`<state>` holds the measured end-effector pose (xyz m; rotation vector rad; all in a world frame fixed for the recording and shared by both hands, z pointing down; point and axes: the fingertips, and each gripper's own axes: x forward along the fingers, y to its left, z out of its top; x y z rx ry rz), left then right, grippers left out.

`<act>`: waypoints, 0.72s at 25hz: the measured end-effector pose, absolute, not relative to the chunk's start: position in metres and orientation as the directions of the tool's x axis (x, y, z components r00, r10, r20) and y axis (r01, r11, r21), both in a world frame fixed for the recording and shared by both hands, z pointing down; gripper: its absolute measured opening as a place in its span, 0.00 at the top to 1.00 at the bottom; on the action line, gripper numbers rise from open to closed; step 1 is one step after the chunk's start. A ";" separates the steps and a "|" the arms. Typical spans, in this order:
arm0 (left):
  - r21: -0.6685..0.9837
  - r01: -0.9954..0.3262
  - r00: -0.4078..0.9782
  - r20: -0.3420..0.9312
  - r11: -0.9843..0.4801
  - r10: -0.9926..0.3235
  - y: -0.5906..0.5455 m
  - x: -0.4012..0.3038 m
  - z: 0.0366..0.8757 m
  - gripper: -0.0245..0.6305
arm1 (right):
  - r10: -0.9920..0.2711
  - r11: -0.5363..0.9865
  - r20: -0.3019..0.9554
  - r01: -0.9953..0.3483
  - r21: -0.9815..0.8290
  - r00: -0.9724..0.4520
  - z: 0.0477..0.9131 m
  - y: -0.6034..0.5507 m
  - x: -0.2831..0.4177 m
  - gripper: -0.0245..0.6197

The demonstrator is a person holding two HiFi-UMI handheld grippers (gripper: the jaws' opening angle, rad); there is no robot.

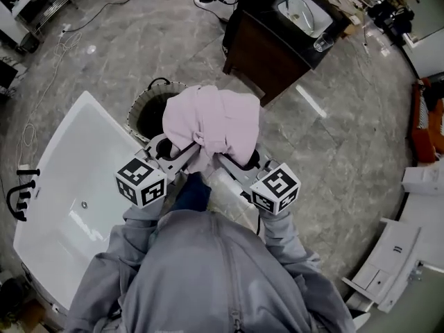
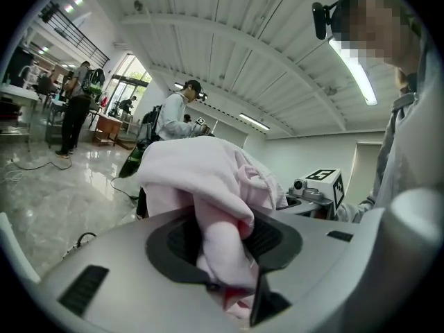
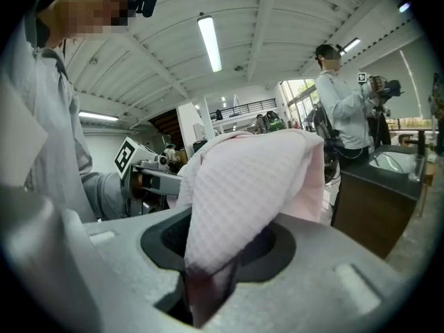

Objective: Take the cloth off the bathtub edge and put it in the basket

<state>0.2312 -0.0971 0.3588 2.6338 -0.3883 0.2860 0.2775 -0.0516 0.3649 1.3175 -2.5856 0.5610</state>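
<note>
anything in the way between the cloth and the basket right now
Nothing visible does. The pink cloth is pinched by the left gripper and the right gripper and held up right beside the basket. In the head view it overlaps the basket's rim. The basket's dark mouth is uncovered.

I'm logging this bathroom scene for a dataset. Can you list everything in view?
cloth: one, pale pink, bunched between both grippers
basket: one, dark, on the floor beside the bathtub
bathtub: one, white, left
tap fittings: one set, black, bathtub's left rim
vanity cabinet: one, dark brown, top centre
sink: one, white, set in the cabinet
glass: one, clear, cabinet corner
cables: several, on the grey floor, top left
bystanders: several, background of the gripper views
left gripper: one, grey, shut on the cloth
right gripper: one, grey, shut on the cloth
jacket: one, grey, bottom
</note>
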 end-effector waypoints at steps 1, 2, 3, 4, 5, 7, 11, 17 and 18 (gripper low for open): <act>0.410 -0.341 0.933 0.261 -0.846 -0.249 -0.106 0.228 0.358 0.74 | -0.722 0.558 0.329 -0.794 -0.242 -0.608 0.364 -0.062 0.276 0.75; 0.409 -0.362 0.926 0.259 -0.838 -0.274 -0.115 0.224 0.357 0.74 | -0.708 0.579 0.329 -0.780 -0.238 -0.625 0.364 -0.072 0.273 0.75; 0.406 -0.380 0.920 0.257 -0.831 -0.295 -0.124 0.220 0.357 0.74 | -0.695 0.597 0.327 -0.767 -0.234 -0.641 0.363 -0.082 0.270 0.75; 0.402 -0.396 0.914 0.256 -0.826 -0.314 -0.132 0.216 0.356 0.74 | -0.683 0.613 0.324 -0.755 -0.232 -0.654 0.363 -0.092 0.267 0.75; 0.398 -0.412 0.908 0.254 -0.819 -0.333 -0.141 0.212 0.355 0.74 | -0.671 0.629 0.322 -0.743 -0.230 -0.668 0.362 -0.101 0.264 0.75; 0.398 -0.444 0.894 0.252 -0.803 -0.370 -0.158 0.206 0.353 0.74 | -0.645 0.657 0.322 -0.718 -0.228 -0.693 0.359 -0.120 0.259 0.75; 0.399 -0.497 0.868 0.255 -0.771 -0.427 -0.191 0.197 0.348 0.74 | -0.600 0.700 0.321 -0.675 -0.231 -0.733 0.355 -0.156 0.253 0.75; 0.404 -0.555 0.831 0.246 -0.727 -0.498 -0.234 0.183 0.347 0.74 | -0.544 0.750 0.331 -0.624 -0.219 -0.771 0.353 -0.204 0.242 0.75; 0.403 -0.562 0.826 0.245 -0.722 -0.507 -0.240 0.181 0.346 0.74 | -0.536 0.759 0.330 -0.615 -0.216 -0.777 0.353 -0.211 0.240 0.75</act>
